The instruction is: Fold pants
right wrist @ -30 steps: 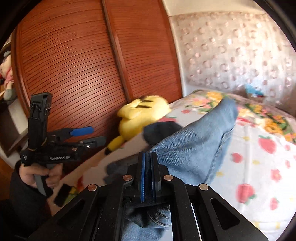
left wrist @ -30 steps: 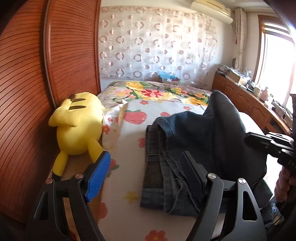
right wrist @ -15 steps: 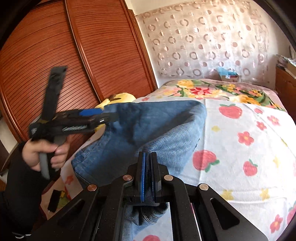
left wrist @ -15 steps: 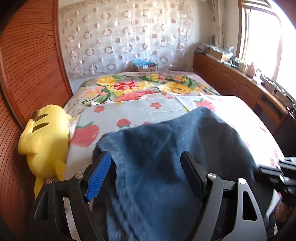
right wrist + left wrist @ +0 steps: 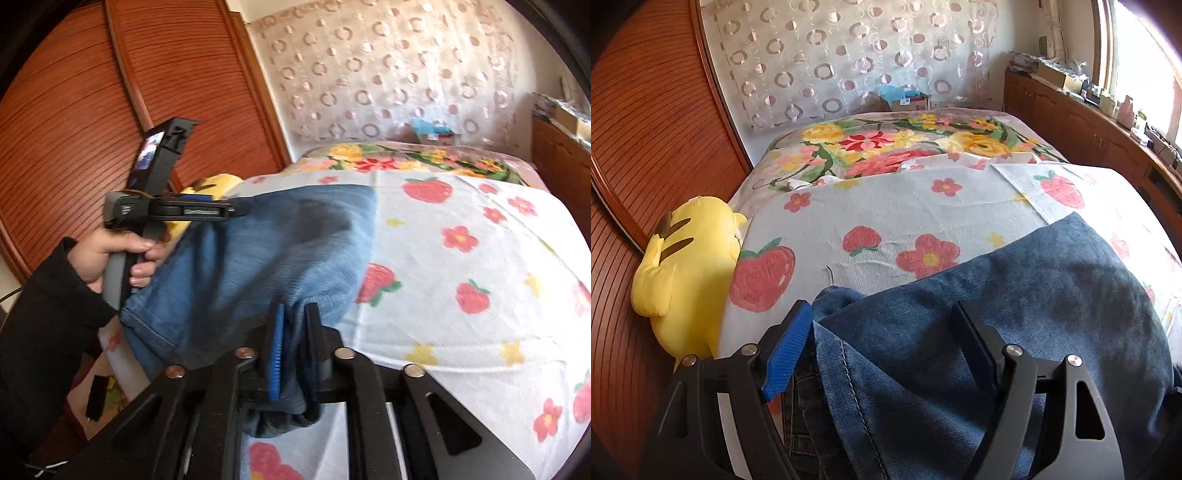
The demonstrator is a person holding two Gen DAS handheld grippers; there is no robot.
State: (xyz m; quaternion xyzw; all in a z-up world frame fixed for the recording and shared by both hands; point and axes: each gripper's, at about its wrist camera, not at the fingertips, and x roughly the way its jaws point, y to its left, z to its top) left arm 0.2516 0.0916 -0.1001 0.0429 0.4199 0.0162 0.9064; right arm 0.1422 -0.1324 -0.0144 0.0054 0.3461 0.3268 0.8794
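Note:
Blue jeans [image 5: 1015, 295] lie folded over on the strawberry-print bed sheet [image 5: 923, 206]. My left gripper [image 5: 882, 310] hangs open just above them, its wide fingers straddling the denim fold near the left edge without pinching it. In the right wrist view a hand holds that left gripper [image 5: 232, 211] at the far left corner of the jeans [image 5: 266, 251]. My right gripper [image 5: 295, 308] is at the near corner with its jaws opening. A bunched fold of denim sits loosely between them.
A yellow plush toy [image 5: 690, 258] lies at the bed's left edge against the ribbed wooden wardrobe doors [image 5: 646, 129]. A floral blanket [image 5: 886, 147] covers the head of the bed. A wooden sideboard [image 5: 1089, 122] with clutter runs along the right under the window.
The raised denim has come down flat onto the bed. My left gripper swept across over the jeans, still open. My right gripper's jaws went from shut on the denim to parted.

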